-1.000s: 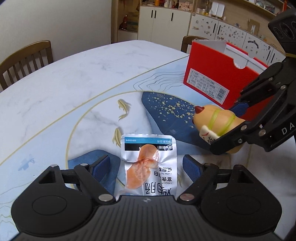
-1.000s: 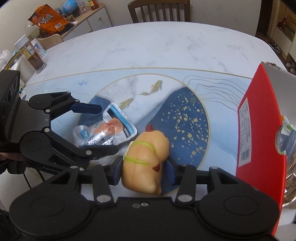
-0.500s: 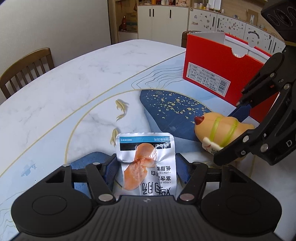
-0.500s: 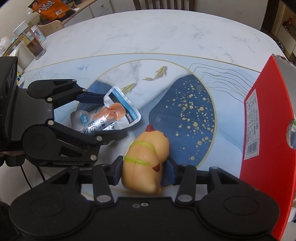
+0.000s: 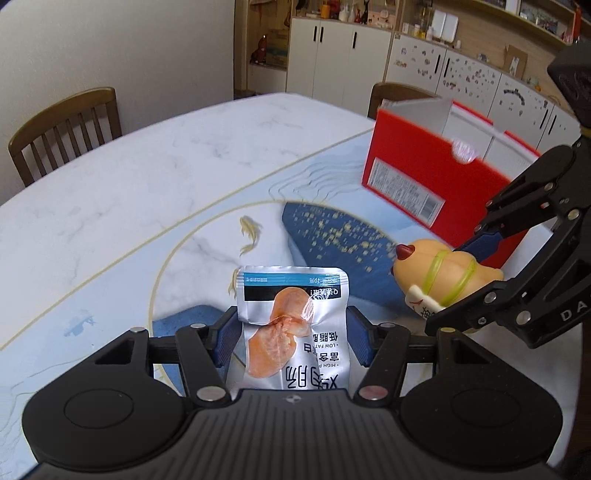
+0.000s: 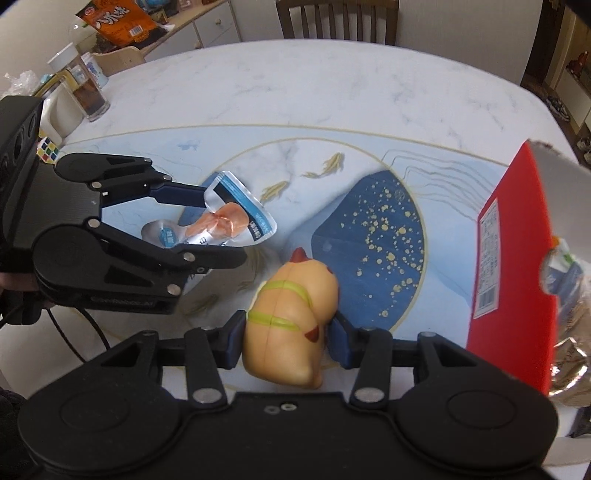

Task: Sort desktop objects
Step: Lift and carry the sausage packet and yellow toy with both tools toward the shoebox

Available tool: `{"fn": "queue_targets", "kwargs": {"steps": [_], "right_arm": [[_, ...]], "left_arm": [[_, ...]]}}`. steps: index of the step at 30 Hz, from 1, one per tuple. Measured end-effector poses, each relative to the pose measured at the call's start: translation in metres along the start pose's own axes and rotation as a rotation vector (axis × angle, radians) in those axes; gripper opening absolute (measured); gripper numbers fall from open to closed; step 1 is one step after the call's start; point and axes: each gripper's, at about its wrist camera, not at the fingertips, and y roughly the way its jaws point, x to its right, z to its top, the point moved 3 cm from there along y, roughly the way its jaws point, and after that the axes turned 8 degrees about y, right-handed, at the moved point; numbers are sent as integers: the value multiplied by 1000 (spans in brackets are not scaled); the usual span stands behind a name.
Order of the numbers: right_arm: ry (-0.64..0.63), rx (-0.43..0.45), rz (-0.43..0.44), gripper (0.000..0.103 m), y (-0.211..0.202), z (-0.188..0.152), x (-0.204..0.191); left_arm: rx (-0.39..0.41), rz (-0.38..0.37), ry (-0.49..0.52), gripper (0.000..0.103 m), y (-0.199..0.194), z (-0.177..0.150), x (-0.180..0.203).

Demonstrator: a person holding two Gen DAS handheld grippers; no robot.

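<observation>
Marble-patterned bench (image 5: 155, 177) with blue and gold fish design; wooden chairs and white cabinets behind.

Left tool (image 5: 291, 341): lower centre of the left wrist view, jaws closing, blue pads pressed on both sides of a silver snack pouch (image 5: 291, 328) printed with an orange meat picture. In the right wrist view the pouch (image 6: 229, 225) sits left of centre, clear of the bench.

Right tool (image 6: 286, 341): clenched on a tan toy figure (image 6: 295, 325) with green bands, lower centre of that view; same figure at right in the left wrist view.

Red box (image 5: 424, 177): upright on the bench, upper right, open-topped.

Glass jar (image 6: 79, 86), orange snack bag (image 6: 118, 18): upper left, bench edge and beyond.
</observation>
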Motion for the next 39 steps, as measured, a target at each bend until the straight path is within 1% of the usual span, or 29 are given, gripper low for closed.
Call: {"fn": "queue_targets", "kwargs": {"steps": [6,11,20,29,39], "right_arm": [[-11,48,2,46,-31,-3,0],[-17,85,4,46,-56,-10,4],[-38,114,-9,46,-97,-23,30],[-29,153,-31,46,-132,-33,79],[-16,185,-82,46,-156,-36,154]], "left_arm": [[33,-8,3,60,-30,18,11],[56,-25,9,60,-48,33,28],[102,-59,45,60,-61,68,69],[122,-74,79,60,-46,106,111],[111,-86,125,60,-5,154,156]]}}
